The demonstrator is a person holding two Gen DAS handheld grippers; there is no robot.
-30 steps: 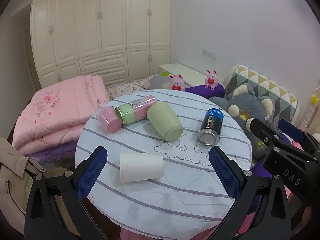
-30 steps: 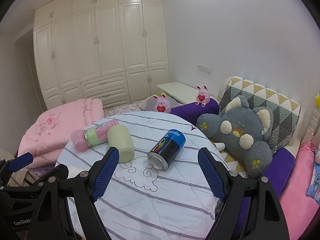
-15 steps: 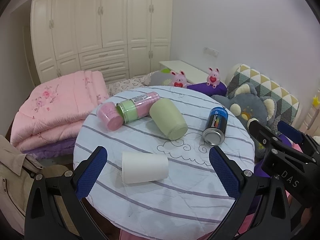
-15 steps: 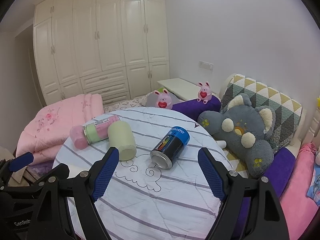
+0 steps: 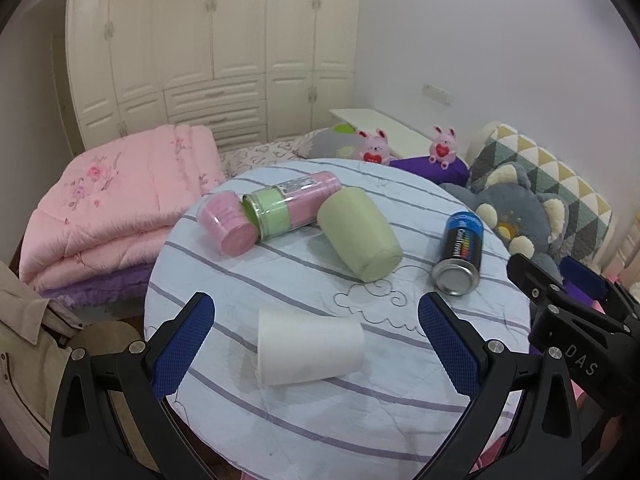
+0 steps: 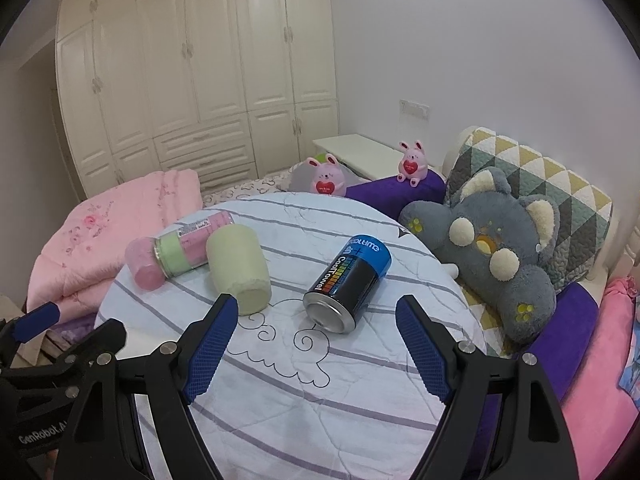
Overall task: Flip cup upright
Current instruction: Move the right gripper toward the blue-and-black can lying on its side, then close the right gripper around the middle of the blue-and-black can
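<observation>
The white cup [image 5: 310, 351] lies on its side on the striped table [image 5: 360, 420], plain and tapered, between the fingers of my left hand-held gripper [image 5: 316, 340], spread wide. My right hand-held gripper [image 6: 318, 344] gapes empty before the can [image 6: 347, 283].

Both wrist views look down over the round table's [image 5: 320, 420] near edge toward the wardrobe [image 6: 192, 80], left view from the left side, sharing the green cup [image 5: 360, 236] and can [image 6: 348, 284].
</observation>
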